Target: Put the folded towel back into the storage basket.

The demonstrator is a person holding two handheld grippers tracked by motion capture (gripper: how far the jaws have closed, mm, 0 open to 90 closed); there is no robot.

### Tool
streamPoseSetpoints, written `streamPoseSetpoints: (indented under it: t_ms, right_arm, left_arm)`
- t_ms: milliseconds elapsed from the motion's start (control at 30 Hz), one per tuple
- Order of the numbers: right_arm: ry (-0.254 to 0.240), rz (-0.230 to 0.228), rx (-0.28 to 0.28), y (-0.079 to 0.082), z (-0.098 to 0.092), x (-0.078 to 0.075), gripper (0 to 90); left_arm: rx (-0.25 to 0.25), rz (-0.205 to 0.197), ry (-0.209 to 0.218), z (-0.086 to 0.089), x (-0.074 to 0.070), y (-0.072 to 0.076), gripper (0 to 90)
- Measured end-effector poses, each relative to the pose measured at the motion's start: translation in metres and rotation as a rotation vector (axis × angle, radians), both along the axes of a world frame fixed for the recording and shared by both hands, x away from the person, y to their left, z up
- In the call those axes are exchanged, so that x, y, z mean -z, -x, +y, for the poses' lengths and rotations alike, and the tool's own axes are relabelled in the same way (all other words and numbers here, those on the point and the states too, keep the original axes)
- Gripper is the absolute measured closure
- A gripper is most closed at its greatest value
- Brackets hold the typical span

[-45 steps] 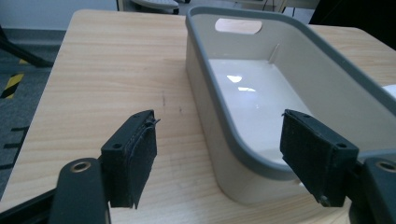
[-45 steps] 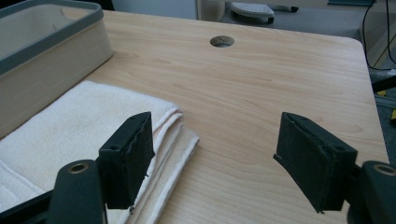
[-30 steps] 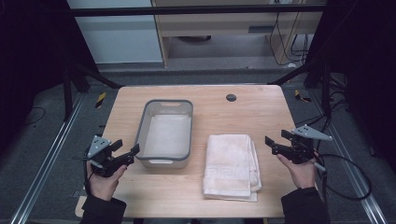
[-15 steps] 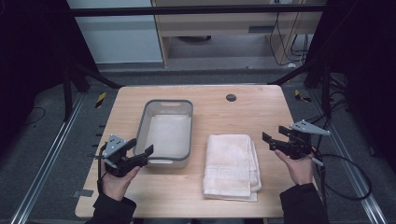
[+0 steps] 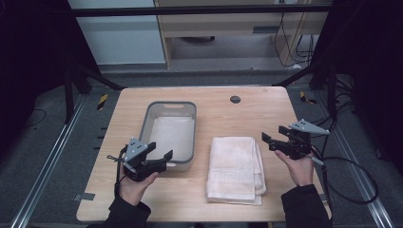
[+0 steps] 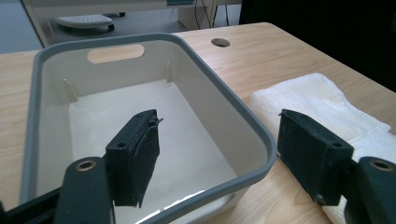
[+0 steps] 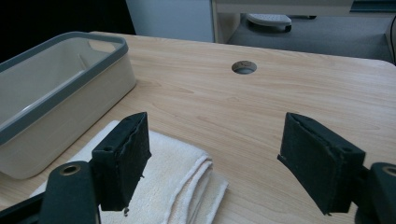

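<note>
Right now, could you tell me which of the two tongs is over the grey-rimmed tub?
The left tongs: open jaws straddle the tub's near corner. The right tongs hang open beside the folded towel.

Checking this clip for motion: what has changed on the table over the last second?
The left gripper moved right, toward the bin, its open fingers now at the bin's near corner. The right gripper edged left toward the folded towel, open. Nothing was grasped or released. Bin and towel stayed put.

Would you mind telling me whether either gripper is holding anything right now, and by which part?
Nothing is held. The left gripper is open at the near rim of the tub; the right gripper is open beside the towel.
</note>
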State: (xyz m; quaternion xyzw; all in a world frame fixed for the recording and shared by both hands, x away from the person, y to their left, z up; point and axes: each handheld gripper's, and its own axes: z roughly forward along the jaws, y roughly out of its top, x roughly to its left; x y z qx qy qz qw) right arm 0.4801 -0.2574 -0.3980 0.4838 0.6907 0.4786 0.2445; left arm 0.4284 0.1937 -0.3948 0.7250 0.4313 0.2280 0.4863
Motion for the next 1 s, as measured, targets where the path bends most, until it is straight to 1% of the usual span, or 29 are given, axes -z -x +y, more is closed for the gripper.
streamPoseSetpoints:
  t_ms: [67, 167, 200, 233, 267, 433, 467, 533, 567, 800, 867, 1000]
  right_arm:
    - [-0.003, 0.0, 0.0, -0.001, 0.001, 0.001, 24.4]
    - [-0.005, 0.003, -0.006, -0.001, 0.002, 0.001, 24.4]
    - [0.0, 0.003, -0.009, -0.001, 0.003, 0.002, 24.2]
    - [0.001, 0.006, -0.012, -0.001, 0.003, 0.002, 24.1]
    - [-0.004, 0.01, -0.016, -0.002, 0.004, 0.003, 24.0]
    - [0.007, 0.034, -0.039, -0.003, 0.009, 0.006, 23.8]
    - [0.007, 0.034, -0.039, -0.003, 0.009, 0.006, 23.8]
    - [0.016, 0.044, -0.044, -0.004, 0.011, 0.009, 23.0]
    - [0.013, 0.049, -0.046, -0.005, 0.013, 0.01, 22.7]
    - [0.026, 0.066, -0.059, -0.006, 0.018, 0.014, 21.8]
    - [0.034, 0.068, -0.064, -0.006, 0.02, 0.016, 21.8]
    - [0.043, 0.073, -0.066, -0.005, 0.021, 0.017, 21.8]
  left_arm:
    - [0.004, 0.001, -0.002, -0.003, 0.0, 0.0, 29.3]
    - [0.027, 0.007, -0.017, -0.014, 0.002, 0.0, 29.7]
    - [0.027, 0.007, -0.017, -0.014, 0.002, 0.0, 29.8]
    - [0.038, 0.012, -0.024, -0.02, 0.004, 0.0, 30.0]
    - [0.045, 0.015, -0.026, -0.023, 0.005, 0.001, 30.1]
    - [0.073, 0.024, -0.034, -0.038, 0.01, 0.002, 31.2]
    - [0.073, 0.024, -0.034, -0.038, 0.01, 0.002, 31.4]
    - [0.087, 0.034, -0.032, -0.046, 0.014, 0.004, 31.8]
    - [0.094, 0.036, -0.039, -0.048, 0.015, 0.004, 32.2]
    - [0.122, 0.058, -0.061, -0.059, 0.024, 0.007, 33.3]
    - [0.135, 0.071, -0.078, -0.063, 0.027, 0.009, 34.7]
    - [0.148, 0.088, -0.078, -0.067, 0.03, 0.013, 36.0]
